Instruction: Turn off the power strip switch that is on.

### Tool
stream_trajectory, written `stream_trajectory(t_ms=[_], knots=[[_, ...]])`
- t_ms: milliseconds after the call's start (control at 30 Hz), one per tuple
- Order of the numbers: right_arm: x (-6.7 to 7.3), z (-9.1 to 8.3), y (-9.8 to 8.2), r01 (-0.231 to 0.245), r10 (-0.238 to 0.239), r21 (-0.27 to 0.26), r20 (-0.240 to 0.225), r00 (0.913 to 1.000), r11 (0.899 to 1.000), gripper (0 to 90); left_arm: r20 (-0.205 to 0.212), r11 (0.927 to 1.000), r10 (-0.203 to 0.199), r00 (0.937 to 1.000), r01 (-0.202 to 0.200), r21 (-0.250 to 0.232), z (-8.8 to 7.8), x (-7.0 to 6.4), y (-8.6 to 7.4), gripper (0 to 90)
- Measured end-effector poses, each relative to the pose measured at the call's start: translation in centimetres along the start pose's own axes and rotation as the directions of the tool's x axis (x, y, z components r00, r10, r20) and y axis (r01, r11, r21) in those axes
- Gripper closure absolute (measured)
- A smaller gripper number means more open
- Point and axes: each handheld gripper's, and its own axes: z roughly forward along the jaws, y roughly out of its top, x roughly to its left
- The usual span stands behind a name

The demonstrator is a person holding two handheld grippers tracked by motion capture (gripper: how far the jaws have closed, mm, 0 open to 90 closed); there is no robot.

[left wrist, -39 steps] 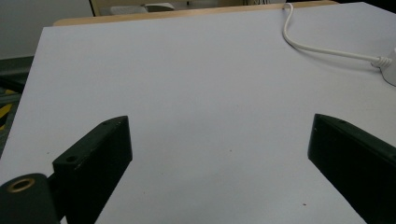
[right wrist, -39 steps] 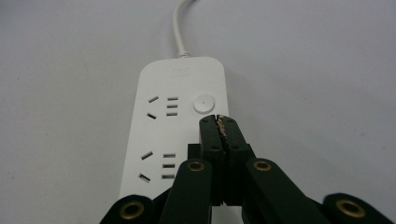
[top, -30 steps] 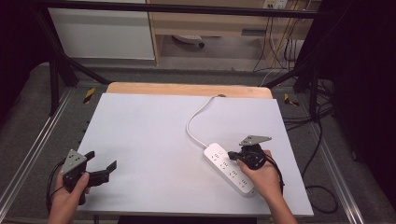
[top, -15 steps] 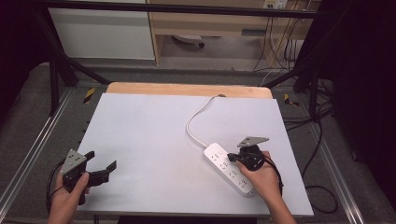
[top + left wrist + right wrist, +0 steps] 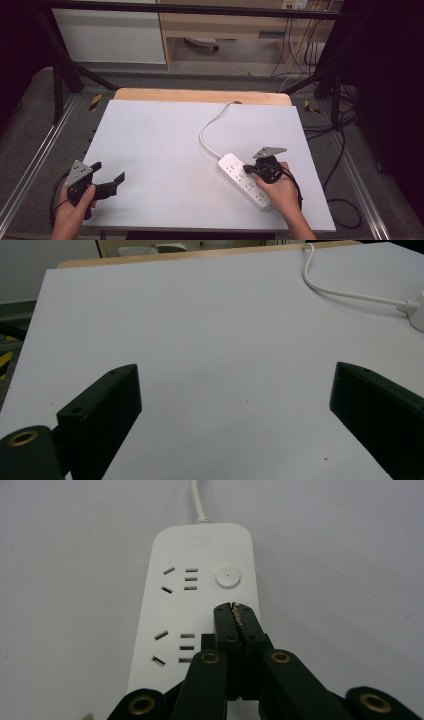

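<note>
A white power strip (image 5: 245, 181) lies at the right of the white table top, its white cable (image 5: 212, 125) curling back toward the far edge. In the right gripper view the strip (image 5: 195, 580) shows several sockets and a round button (image 5: 227, 577). My right gripper (image 5: 235, 611) is shut with nothing between its jaws, its tips just short of that button, over the strip. In the high view the right gripper (image 5: 248, 171) sits above the strip's middle. My left gripper (image 5: 109, 176) stands open near the front left edge, holding nothing; its jaws spread wide in the left gripper view (image 5: 235, 400).
The white table top (image 5: 165, 145) has a wooden strip along its far edge. Metal frame rails run along both sides, with dark cables on the floor at the right (image 5: 340, 145). In the left gripper view the cable (image 5: 345, 292) crosses the upper right.
My right gripper has crept slightly forward and down over the power strip. The left gripper has stayed where it was.
</note>
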Motion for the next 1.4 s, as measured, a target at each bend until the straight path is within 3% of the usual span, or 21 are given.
stream_trajectory(t_ms=[1400], knots=[[0.41, 0.05, -0.24, 0.005, -0.005, -0.003, 0.019, 0.9998, 1.000, 90.0, 0.000, 1.0000, 0.008, 1.0000, -0.008, 0.005, 0.03, -0.16, -0.01, 6.2]])
